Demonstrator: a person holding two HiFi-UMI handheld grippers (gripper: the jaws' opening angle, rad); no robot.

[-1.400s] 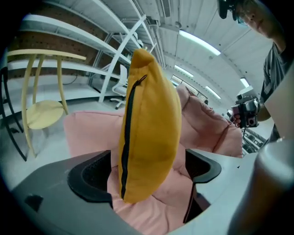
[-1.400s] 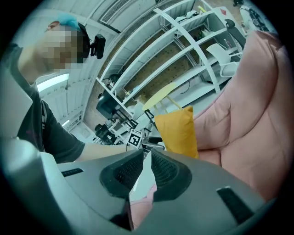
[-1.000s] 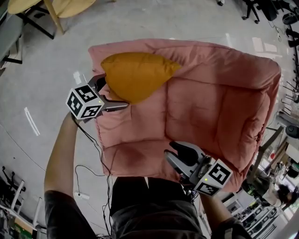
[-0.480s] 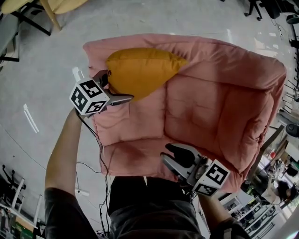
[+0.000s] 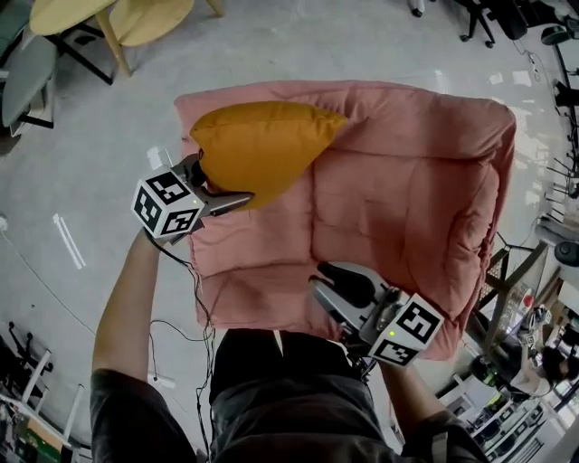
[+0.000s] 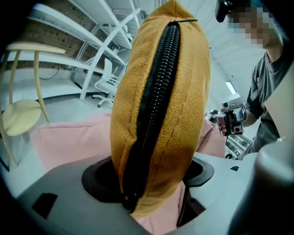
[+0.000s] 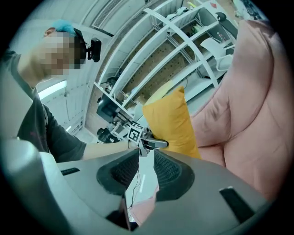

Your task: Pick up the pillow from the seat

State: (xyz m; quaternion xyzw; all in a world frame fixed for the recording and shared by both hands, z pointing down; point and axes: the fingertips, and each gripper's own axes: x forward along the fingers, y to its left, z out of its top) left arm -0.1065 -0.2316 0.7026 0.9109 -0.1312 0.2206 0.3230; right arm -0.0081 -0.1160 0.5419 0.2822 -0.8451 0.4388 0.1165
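Note:
A mustard-yellow pillow (image 5: pixel 262 145) lies on the back left part of a pink padded seat (image 5: pixel 407 199). My left gripper (image 5: pixel 222 185) is at the pillow's near left corner. In the left gripper view the pillow's zipped edge (image 6: pixel 161 114) stands between the two pads, which touch it on both sides while the jaws are closing. My right gripper (image 5: pixel 333 288) hovers over the seat's front edge, open by a narrow gap with nothing in it. The right gripper view shows the pillow (image 7: pixel 172 121) and the left gripper (image 7: pixel 154 143) beyond its own jaws.
Round wooden tables (image 5: pixel 109 18) stand on the grey floor at the back left, and a pale stool (image 6: pixel 20 117) is beside the seat. A black cable (image 5: pixel 194 307) hangs from the left arm. Shelving and clutter (image 5: pixel 543 344) crowd the right side.
The left gripper's jaws have narrowed onto the pillow's corner. The right gripper has stayed over the seat's front edge.

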